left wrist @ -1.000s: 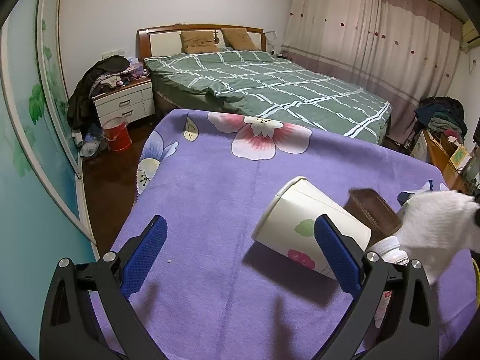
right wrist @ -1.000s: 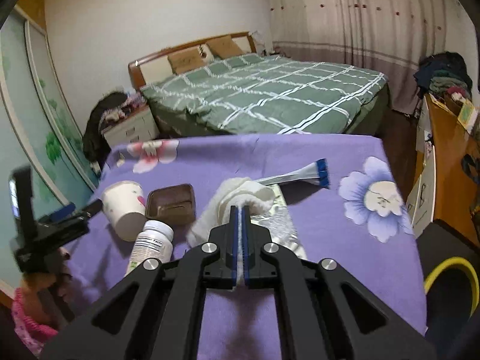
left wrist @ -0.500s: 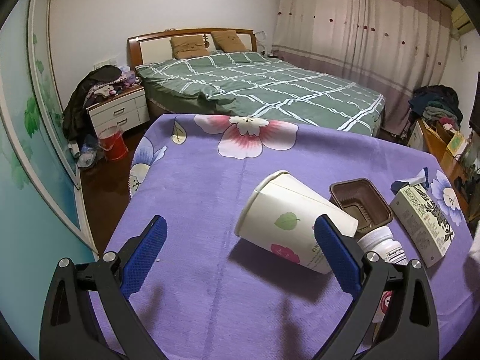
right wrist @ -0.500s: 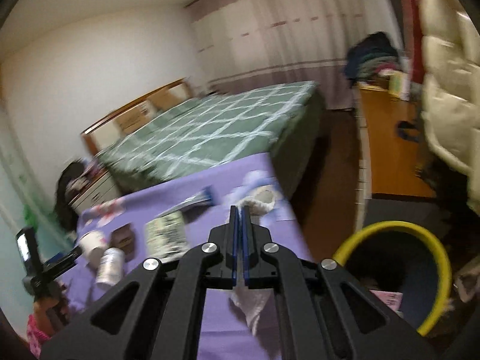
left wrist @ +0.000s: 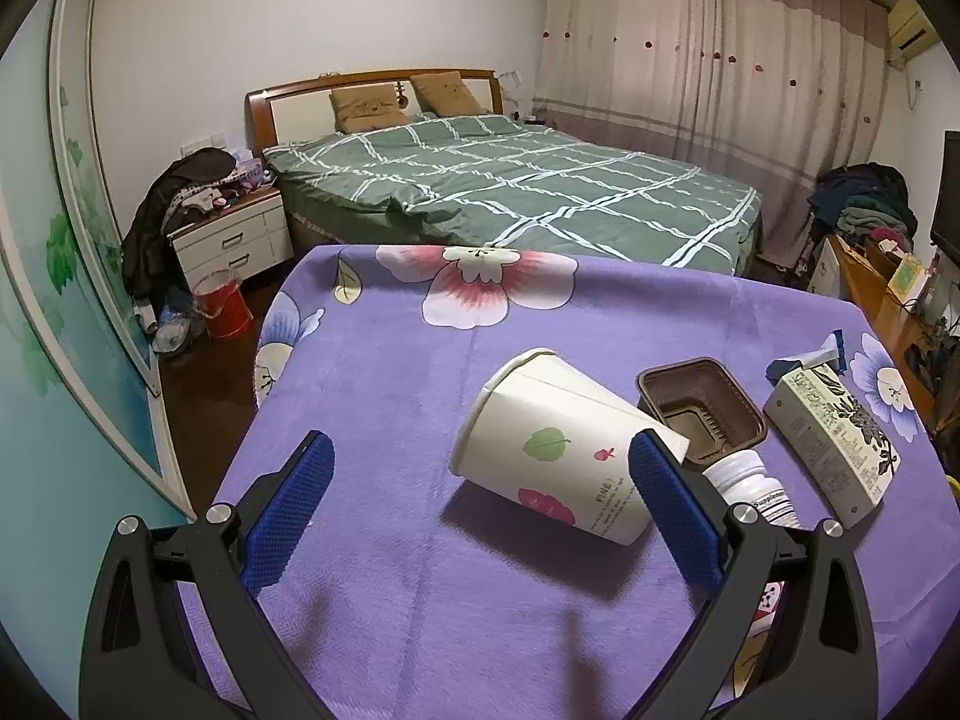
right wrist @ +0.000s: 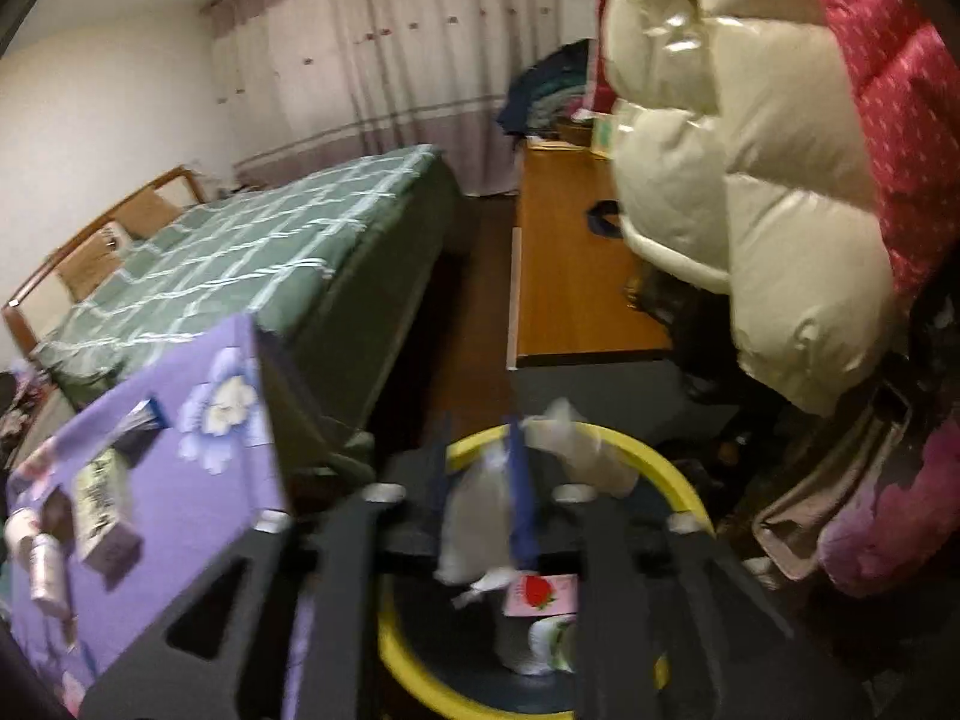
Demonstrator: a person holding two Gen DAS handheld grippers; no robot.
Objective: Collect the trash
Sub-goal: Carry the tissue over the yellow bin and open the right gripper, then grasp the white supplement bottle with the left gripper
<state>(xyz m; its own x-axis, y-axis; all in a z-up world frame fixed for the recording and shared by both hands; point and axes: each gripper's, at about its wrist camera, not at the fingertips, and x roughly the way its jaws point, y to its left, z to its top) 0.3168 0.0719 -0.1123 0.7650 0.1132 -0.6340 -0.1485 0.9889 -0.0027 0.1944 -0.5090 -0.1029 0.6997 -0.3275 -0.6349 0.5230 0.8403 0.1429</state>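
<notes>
Left claw [left wrist: 477, 501] spread wide; right claw [right wrist: 480, 468] blurred.

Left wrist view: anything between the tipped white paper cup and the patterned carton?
Yes. Between the white paper cup and the patterned carton lie a brown plastic tray and a white pill bottle.

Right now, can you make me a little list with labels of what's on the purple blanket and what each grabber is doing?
surface: purple flowered blanket
paper cup: lying on its side
brown tray: beside cup
white bottle: lying down
printed box: lying flat
left gripper: jaws open, empty
right gripper: blurred, white tissue at jaws
yellow-rimmed bin: under right gripper
</notes>
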